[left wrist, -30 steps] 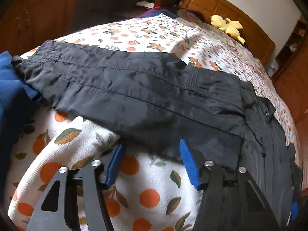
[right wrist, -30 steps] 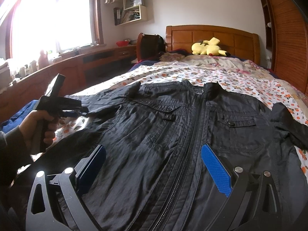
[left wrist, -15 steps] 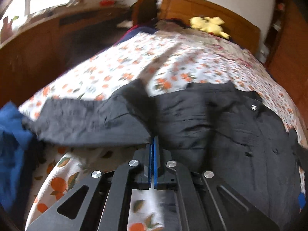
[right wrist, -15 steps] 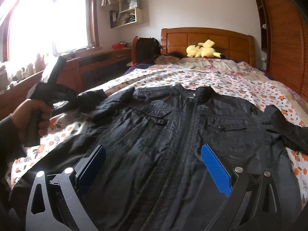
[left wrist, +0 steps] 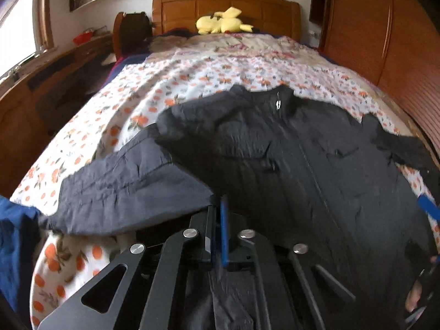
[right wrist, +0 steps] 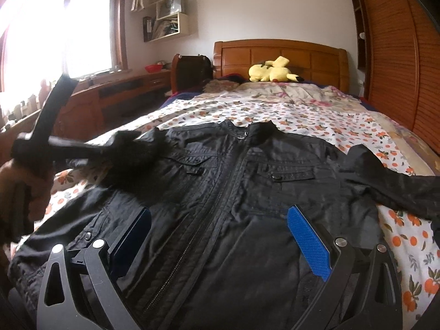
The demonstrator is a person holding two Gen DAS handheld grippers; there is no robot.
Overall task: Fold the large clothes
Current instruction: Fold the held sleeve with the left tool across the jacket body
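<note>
Black jacket (left wrist: 288, 170) lies front-up, zipped, on the orange-print bedspread (left wrist: 192, 82). Left wrist view: the left gripper (left wrist: 218, 220) has its blue pads pressed together on the edge of the jacket's sleeve (left wrist: 132, 192), which is lifted off the bedspread. Right wrist view: the right gripper (right wrist: 220, 242) hovers over the jacket's lower front, jaws wide apart, holding nothing. A yellow plush toy (right wrist: 271, 70) rests by the headboard.
</note>
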